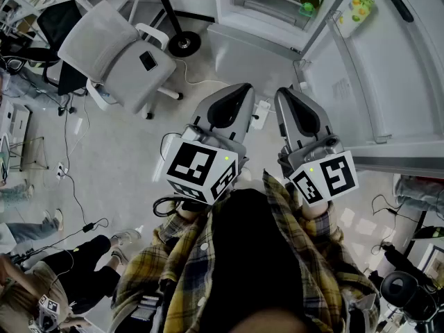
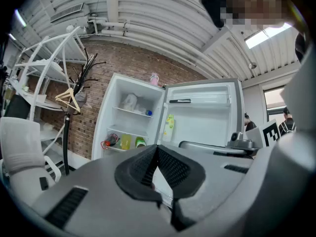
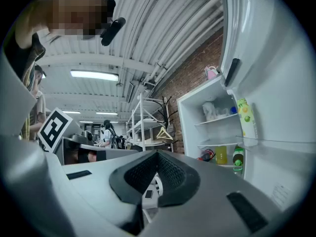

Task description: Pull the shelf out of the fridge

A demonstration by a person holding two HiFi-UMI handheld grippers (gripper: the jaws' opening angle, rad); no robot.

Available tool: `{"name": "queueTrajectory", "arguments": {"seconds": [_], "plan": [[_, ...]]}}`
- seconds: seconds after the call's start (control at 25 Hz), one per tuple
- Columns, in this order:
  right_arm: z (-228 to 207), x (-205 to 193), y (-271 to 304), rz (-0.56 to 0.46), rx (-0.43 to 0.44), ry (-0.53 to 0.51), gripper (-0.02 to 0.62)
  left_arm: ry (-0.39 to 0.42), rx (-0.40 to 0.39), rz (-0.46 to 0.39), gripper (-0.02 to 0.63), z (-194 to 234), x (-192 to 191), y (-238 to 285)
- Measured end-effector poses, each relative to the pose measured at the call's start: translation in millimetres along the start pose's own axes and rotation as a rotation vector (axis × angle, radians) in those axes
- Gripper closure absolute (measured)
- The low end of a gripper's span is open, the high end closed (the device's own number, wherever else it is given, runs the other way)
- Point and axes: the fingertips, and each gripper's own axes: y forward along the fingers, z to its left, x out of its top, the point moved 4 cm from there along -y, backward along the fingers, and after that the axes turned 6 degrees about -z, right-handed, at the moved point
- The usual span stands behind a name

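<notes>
While fridge (image 2: 130,122) stands open, shelf (image 2: 133,112) thin, pale

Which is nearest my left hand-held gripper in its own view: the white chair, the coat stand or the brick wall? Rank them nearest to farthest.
1. White chair, far left, closest.
2. Coat stand, left of the fridge.
3. Brick wall, behind both.

the fridge (image 1: 257,39) ran off the top edge of the head view, with only its lower shelf (image 1: 267,7) showing. its open door (image 1: 388,75) was cut by the right edge. in the left gripper view, the left gripper (image 2: 157,149) hid the fridge's base, and the bottles (image 2: 126,142) inside were too small to identify.
</notes>
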Motion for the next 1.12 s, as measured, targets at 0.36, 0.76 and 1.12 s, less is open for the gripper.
{"name": "queueTrajectory", "arguments": {"seconds": [0.36, 0.76, 1.12], "plan": [[-5, -4, -16, 0.003, 0.045, 0.017, 0.578, -0.014, 0.084, -0.019, 0.603, -6, -8, -11], [-7, -17, -16, 0.038, 0.093, 0.058, 0.578, -0.037, 0.182, -0.022, 0.603, 6, -16, -23], [0, -23, 23, 0.046, 0.094, 0.076, 0.578, -0.045, 0.186, -0.019, 0.603, 46, -8, -20]]}}
